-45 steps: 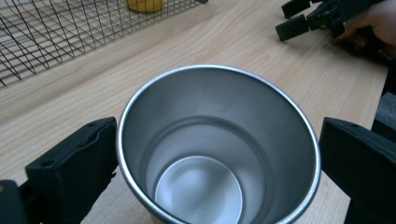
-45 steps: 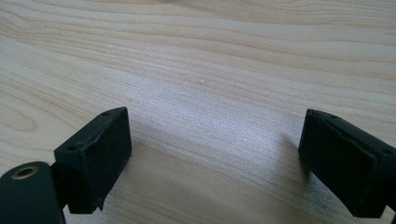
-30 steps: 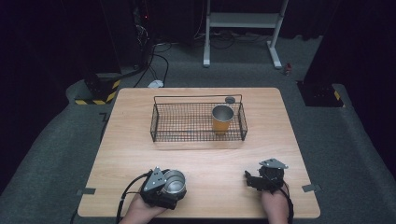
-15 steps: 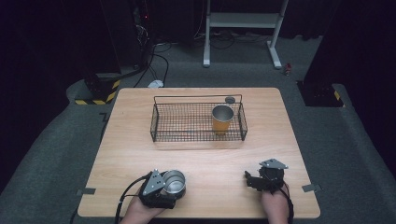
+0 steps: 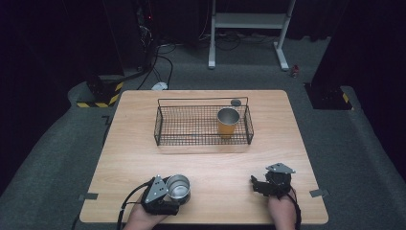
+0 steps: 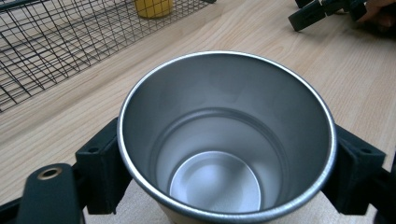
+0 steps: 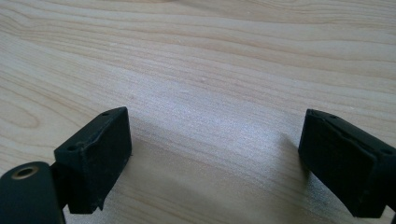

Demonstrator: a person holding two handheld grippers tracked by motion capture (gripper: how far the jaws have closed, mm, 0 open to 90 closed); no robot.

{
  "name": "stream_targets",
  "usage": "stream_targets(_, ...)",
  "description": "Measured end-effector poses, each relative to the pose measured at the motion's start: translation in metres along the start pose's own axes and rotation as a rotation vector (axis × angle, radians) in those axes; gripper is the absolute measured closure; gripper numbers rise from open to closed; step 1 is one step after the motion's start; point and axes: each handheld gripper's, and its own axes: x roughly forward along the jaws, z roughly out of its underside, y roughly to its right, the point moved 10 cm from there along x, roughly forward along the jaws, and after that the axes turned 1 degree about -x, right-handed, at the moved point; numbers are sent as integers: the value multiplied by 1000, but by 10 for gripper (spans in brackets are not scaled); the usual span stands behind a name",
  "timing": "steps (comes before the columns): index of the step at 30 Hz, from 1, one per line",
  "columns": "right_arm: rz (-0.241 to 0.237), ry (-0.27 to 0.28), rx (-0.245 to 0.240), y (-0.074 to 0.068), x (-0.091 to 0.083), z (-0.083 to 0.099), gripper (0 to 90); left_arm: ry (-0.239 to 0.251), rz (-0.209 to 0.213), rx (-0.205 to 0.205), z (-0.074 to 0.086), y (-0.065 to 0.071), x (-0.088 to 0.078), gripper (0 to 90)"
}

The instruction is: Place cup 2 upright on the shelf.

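both grippers sit low in the high view. left gripper [image 5: 168, 194], lower left of centre, has just been closing its jaws and now has them pressed on either side of the steel cup [image 6: 227, 135], which stands upright on the table [image 5: 143, 143] near the bottom edge. right gripper [image 5: 268, 184], lower right, rests with jaws spread wide over bare wood and nothing between them. wire basket [image 5: 186, 125] lies at mid-frame, well apart from the steel cup, with a yellow cup [image 5: 228, 122] upright in its right end. the grip sits low on smooth, rounded metal, so the steel cup could slip or tip on lifting; carried low, it could catch the basket's rim.
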Motion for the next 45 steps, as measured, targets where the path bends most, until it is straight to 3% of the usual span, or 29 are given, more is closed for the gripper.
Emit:
stream_targets(10,0,1,-2,0,0,0,93,19,-11,0,-2,-3,-3,184)
stream_targets(29,0,1,-2,0,0,0,93,118,-56,-62,-14,-22,-19,186)
stream_targets(43,0,1,-2,0,0,0,93,144,-80,-79,-20,-28,-20,186)
stream_targets(45,0,1,-2,0,0,0,93,152,-81,-97,-22,-29,-19,186)
